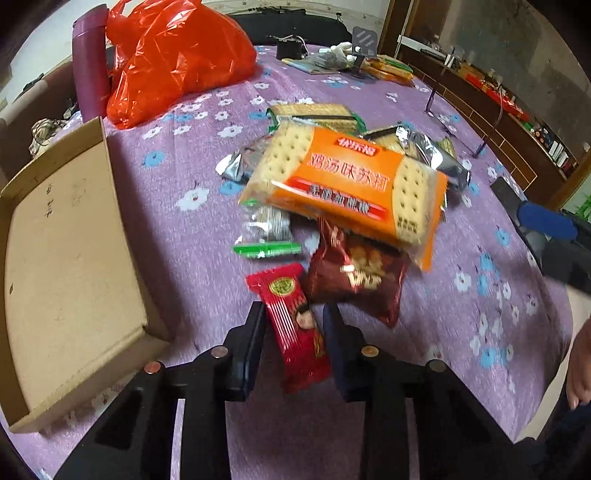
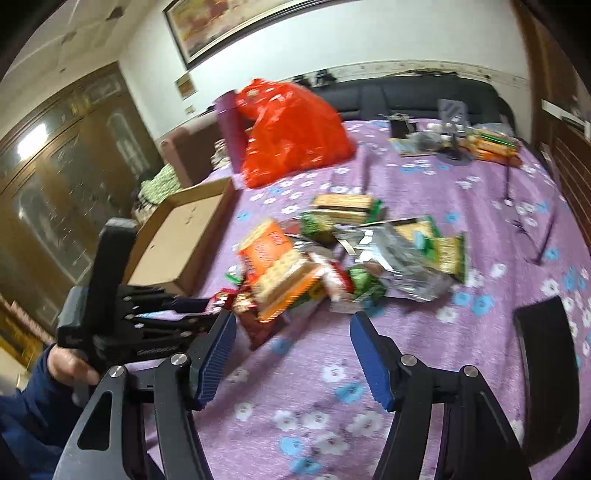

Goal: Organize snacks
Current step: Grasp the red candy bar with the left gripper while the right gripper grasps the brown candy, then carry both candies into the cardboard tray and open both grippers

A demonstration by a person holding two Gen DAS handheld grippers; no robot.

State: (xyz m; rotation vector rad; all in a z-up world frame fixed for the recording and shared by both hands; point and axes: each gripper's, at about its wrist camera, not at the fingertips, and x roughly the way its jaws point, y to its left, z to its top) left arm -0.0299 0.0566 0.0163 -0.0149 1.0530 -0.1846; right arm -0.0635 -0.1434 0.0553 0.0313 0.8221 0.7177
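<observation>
Closing the left tongs (image 1: 295, 317) on the red snack packet (image 1: 293, 328) at the near edge of the snack pile (image 1: 332, 192) on the bed (image 1: 177, 236); probably lifting next toward the cardboard box (image 1: 70, 258) alongside. Holding the right tongs (image 2: 293, 343) apart, gripping nothing. Showing Chinese lettering on the orange cracker pack (image 1: 347, 184), too blurred for reading.

Definitely somebody's home, living room by the look of it. Purple floral tablecloth (image 2: 424, 354) under the right gripper, dark sofa (image 2: 424, 96) along the wall far ahead of it, framed painting (image 2: 229, 26) hung above that. Big wooden cabinet with glass doors (image 2: 66, 177) off to its left. Red plastic shopping bag (image 1: 173, 62) and purple thermos (image 1: 90, 70) well ahead of the left gripper.
</observation>
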